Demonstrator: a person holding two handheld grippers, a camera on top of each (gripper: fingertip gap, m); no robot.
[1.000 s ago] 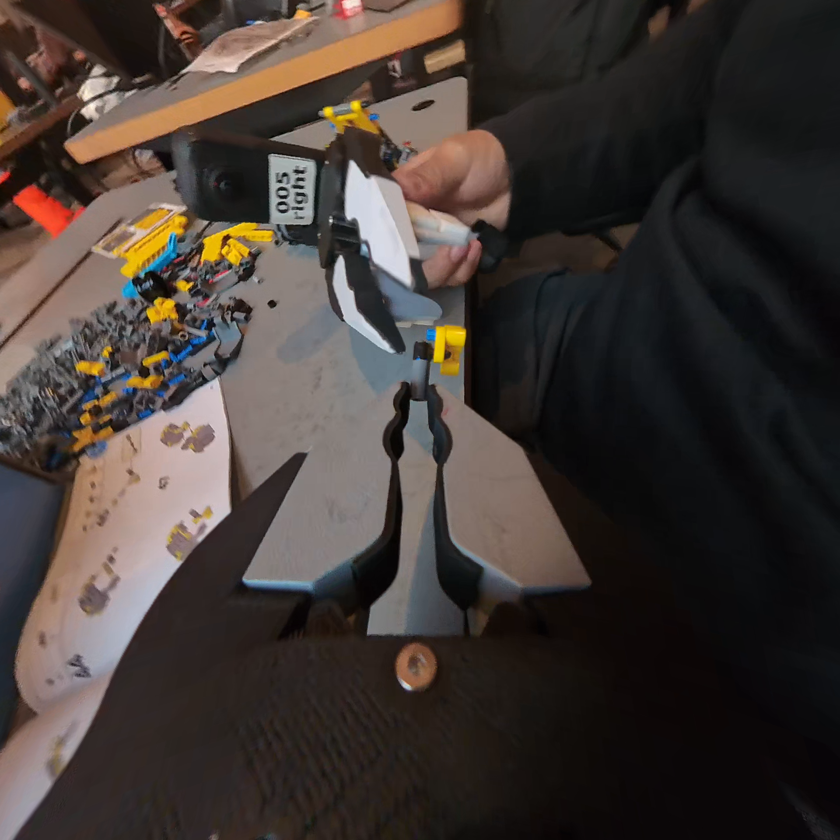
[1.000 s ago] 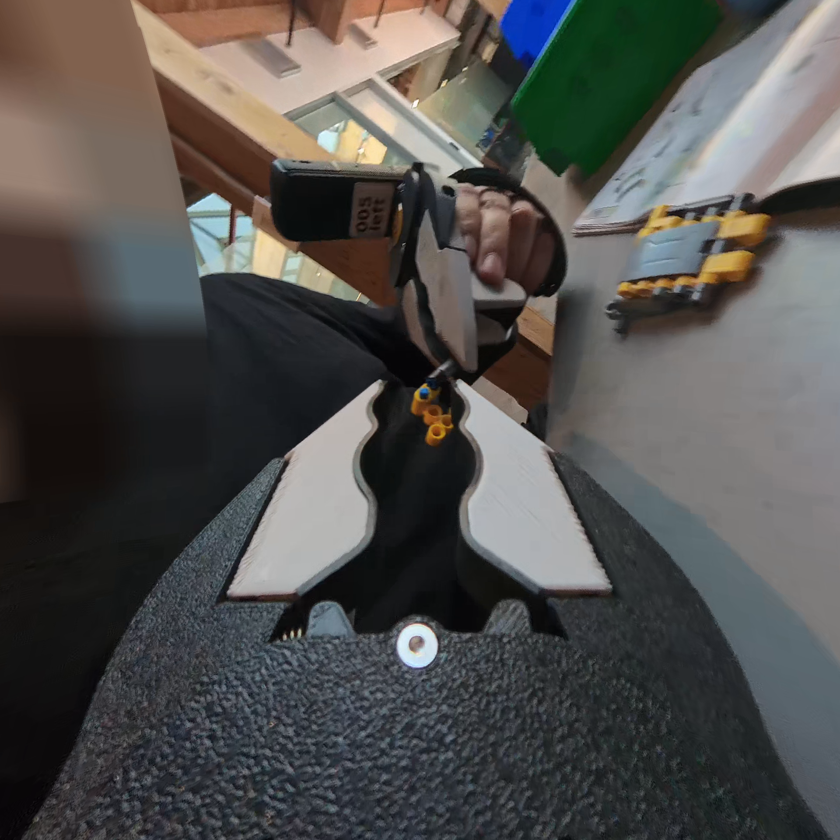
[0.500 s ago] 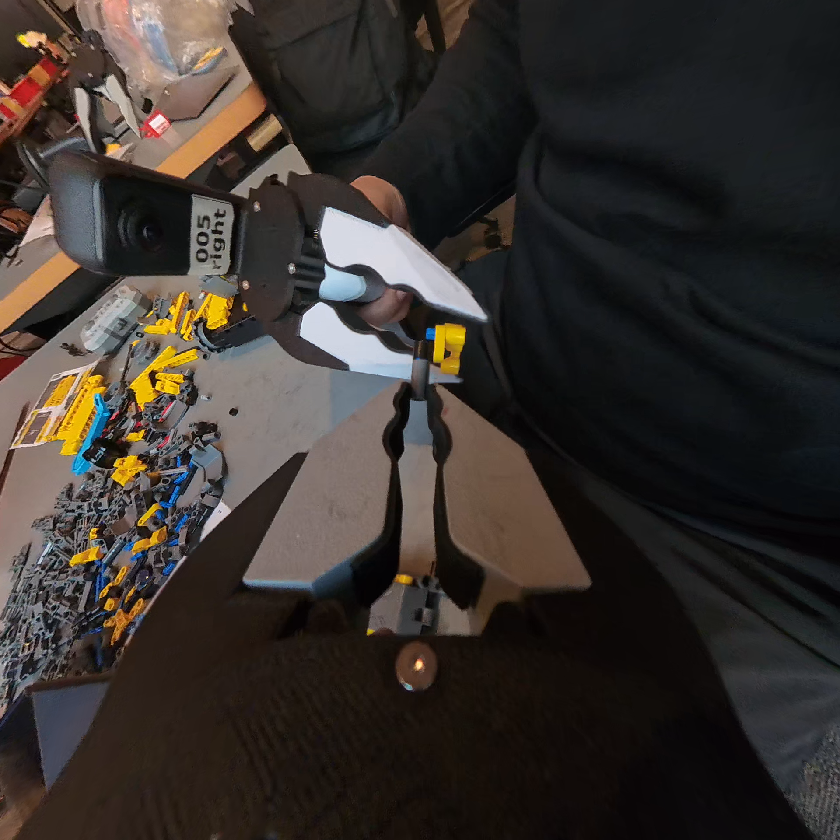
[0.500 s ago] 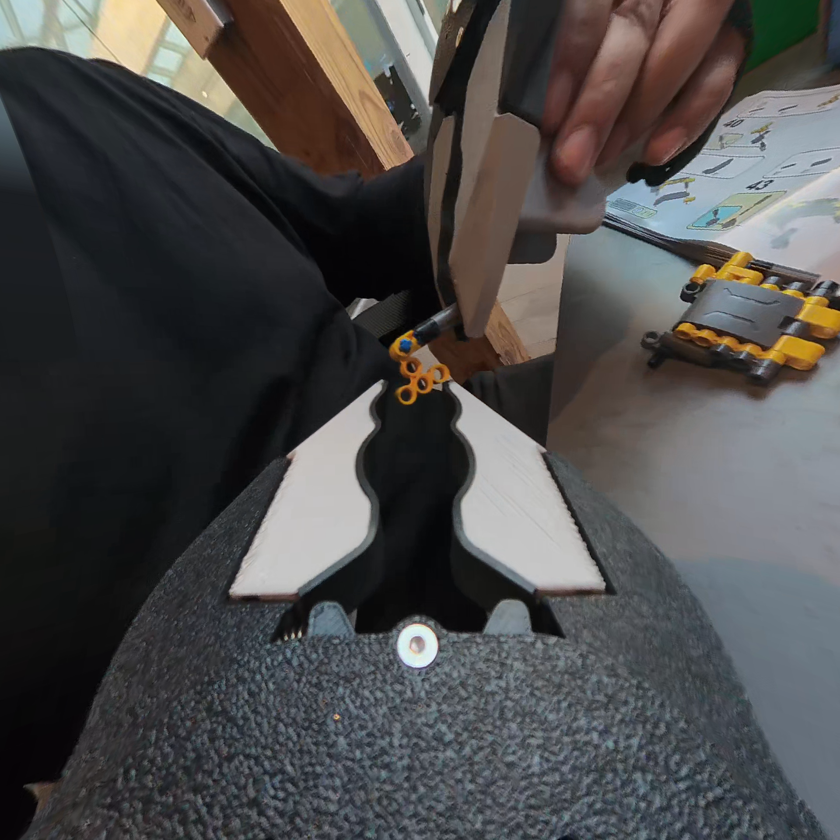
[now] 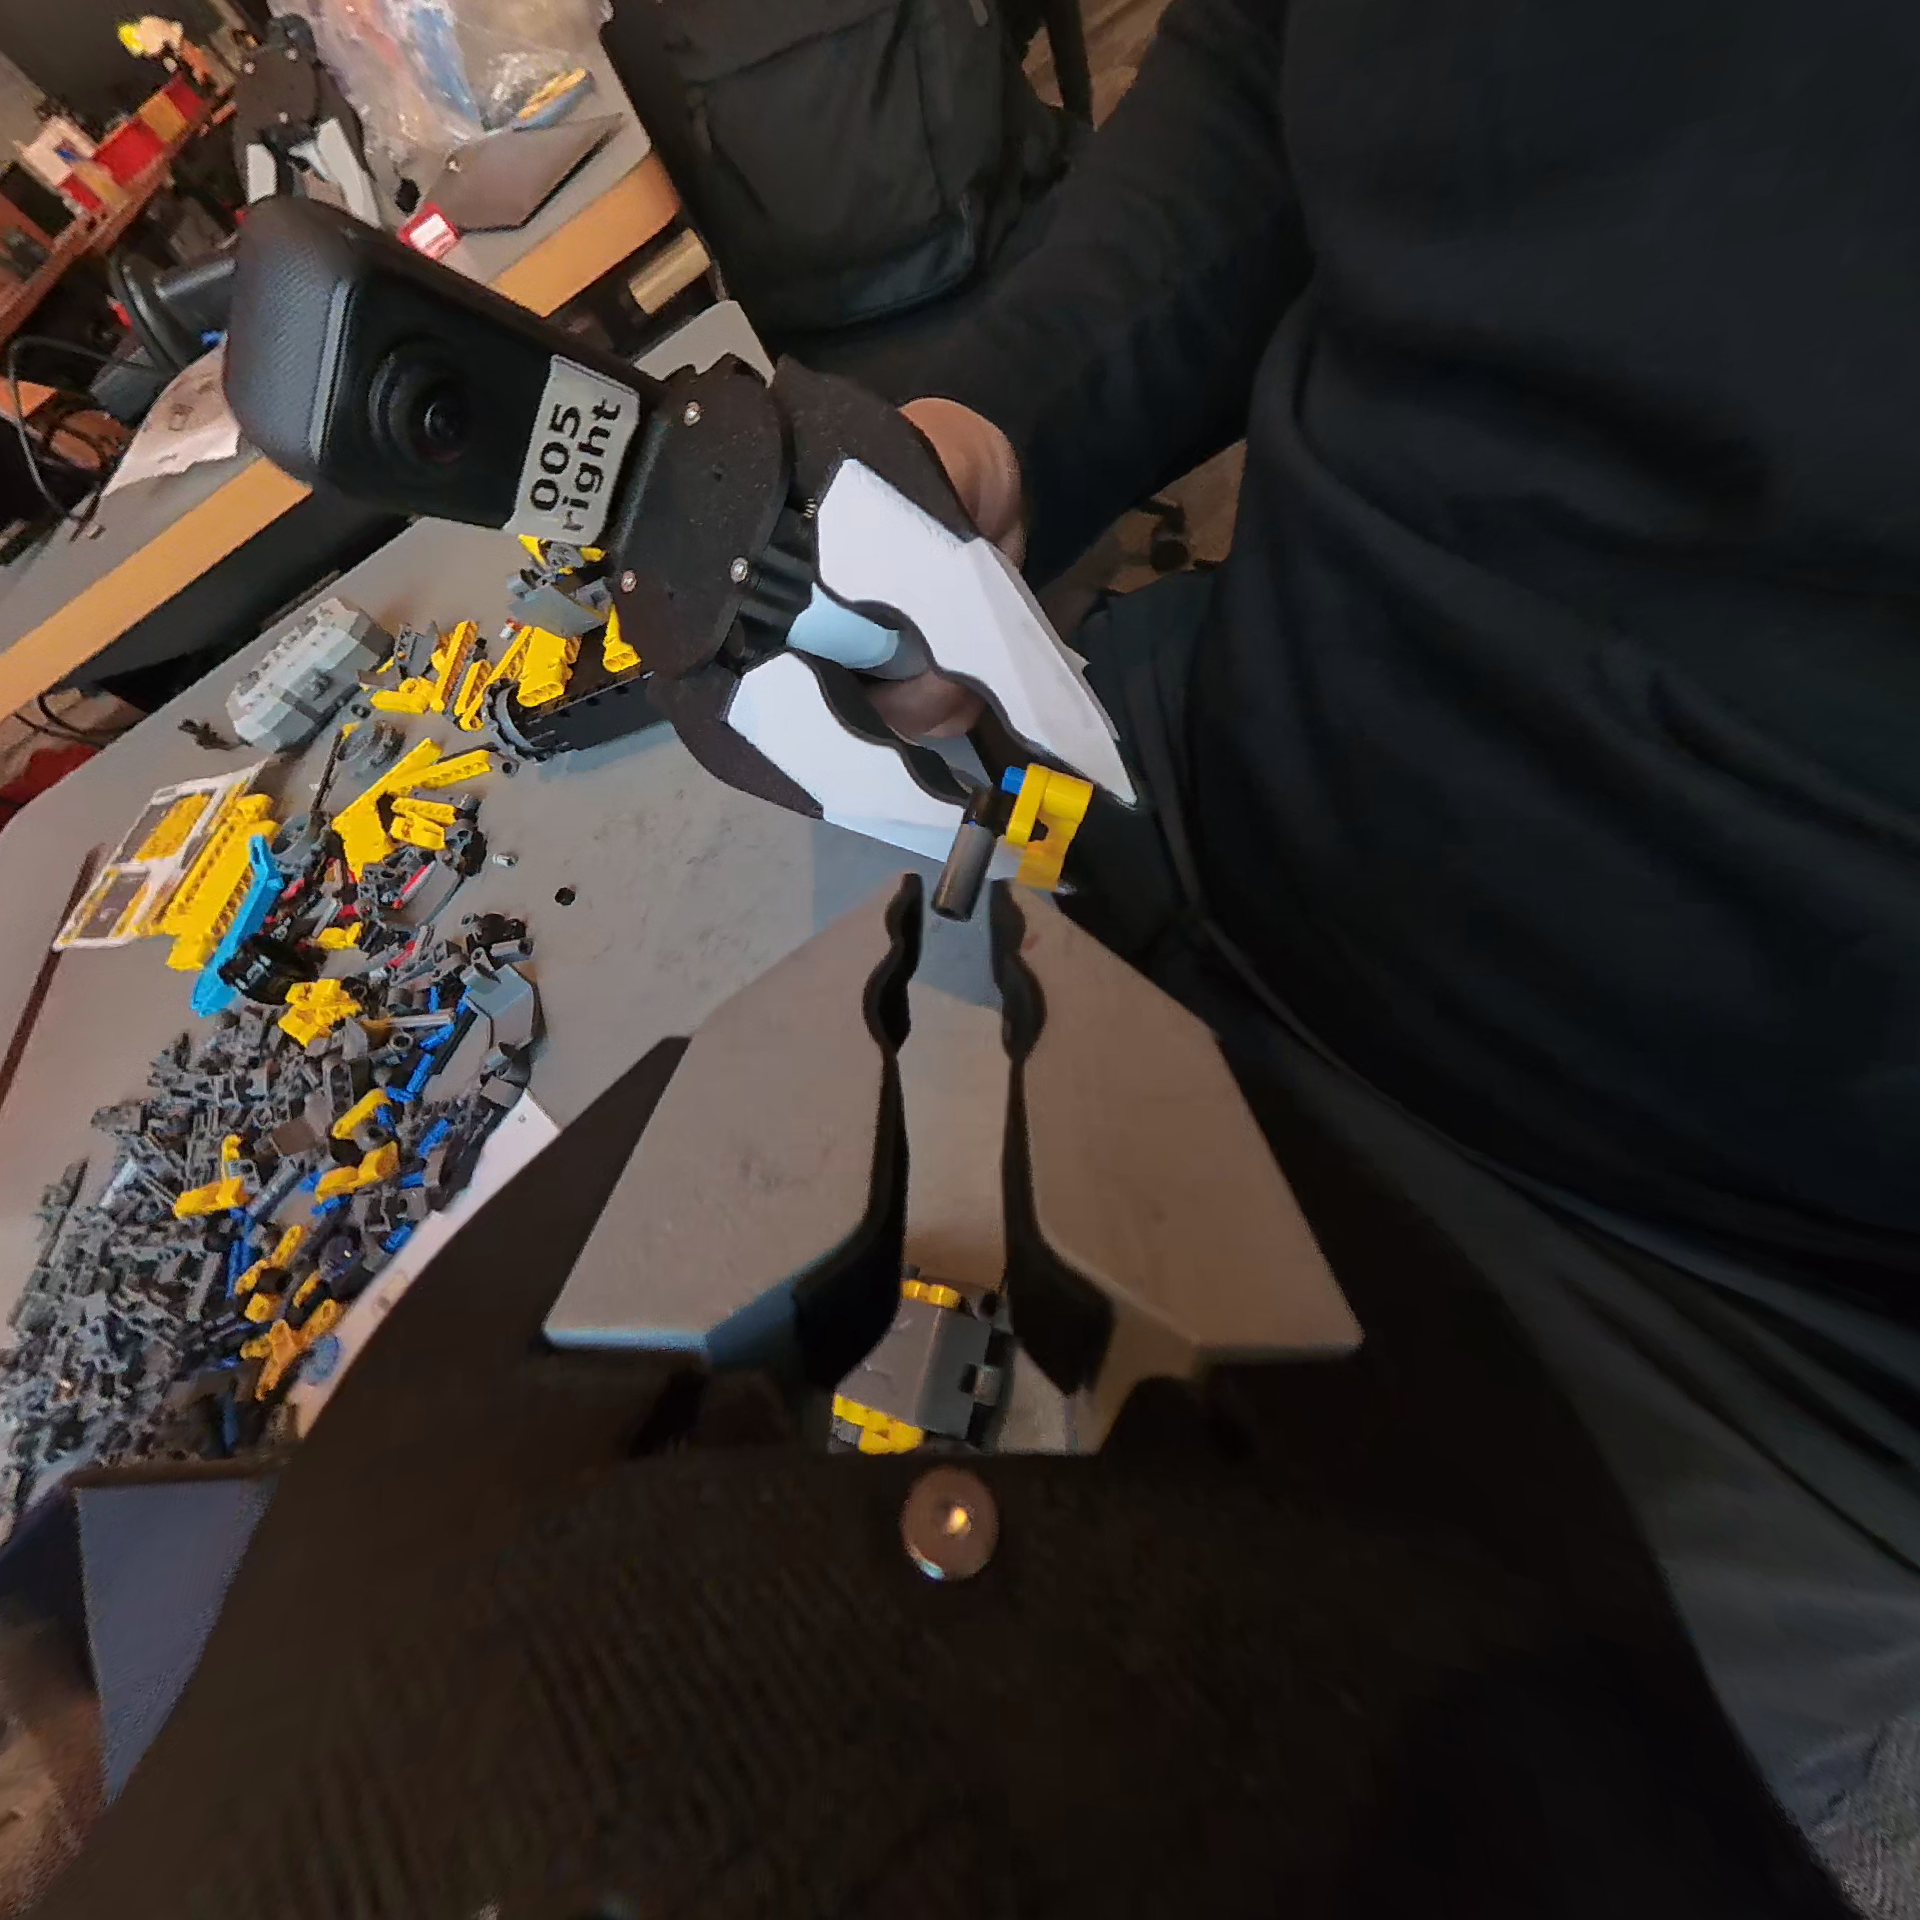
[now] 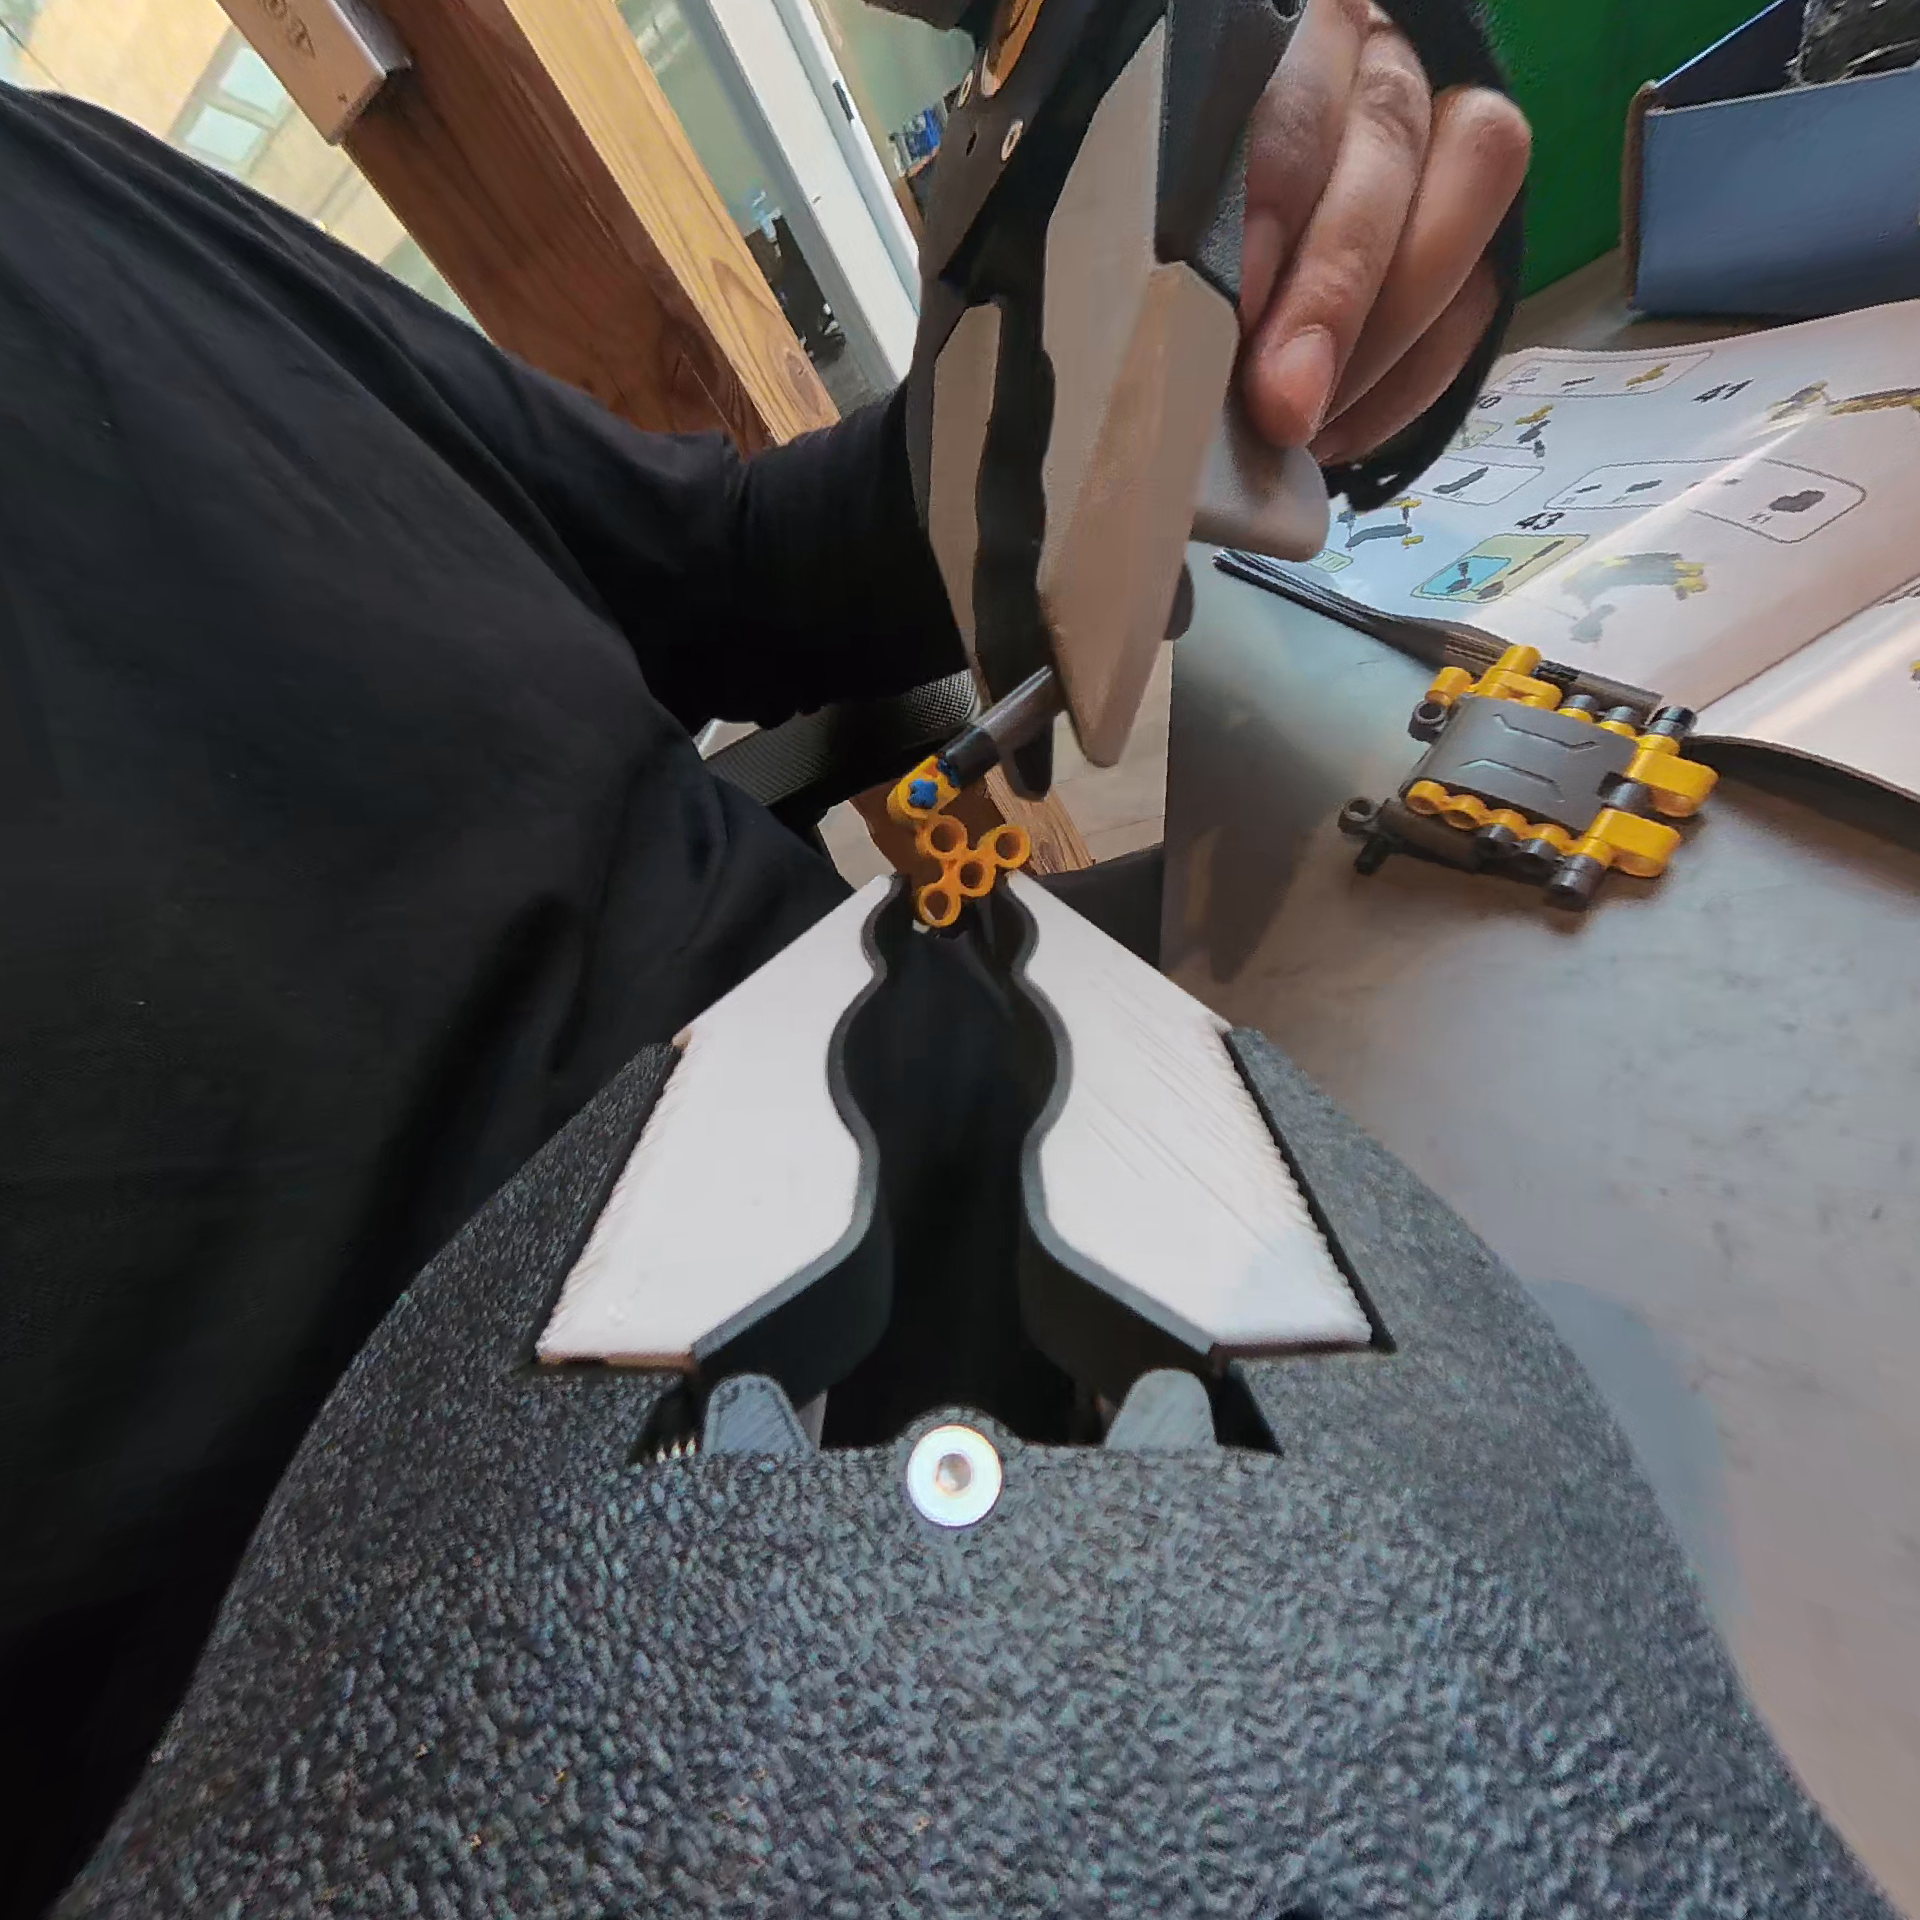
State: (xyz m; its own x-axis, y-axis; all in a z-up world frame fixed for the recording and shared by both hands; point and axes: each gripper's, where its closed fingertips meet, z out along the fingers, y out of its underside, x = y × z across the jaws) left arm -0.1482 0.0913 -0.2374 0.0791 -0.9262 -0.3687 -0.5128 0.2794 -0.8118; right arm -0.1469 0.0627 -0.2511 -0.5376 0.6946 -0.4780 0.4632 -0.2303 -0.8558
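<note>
Grippers meet tip to tip above the person's lap: left gripper [image 5: 951, 904] clenches a dark grey plastic axle [image 5: 961, 862] — its far end pinned into a yellow perforated plastic connector [image 6: 951, 842], which the right gripper [image 6: 945, 914] nips, steadying it.

A workshop or maker lab: a grey table [image 5: 665, 883] strewn with toy building bricks [image 5: 260, 1143] along its left edge, an open instruction booklet [image 6: 1662, 499] (diagrams only), cluttered shelves [image 5: 94, 156] and another bench [image 5: 156, 582] behind.
</note>
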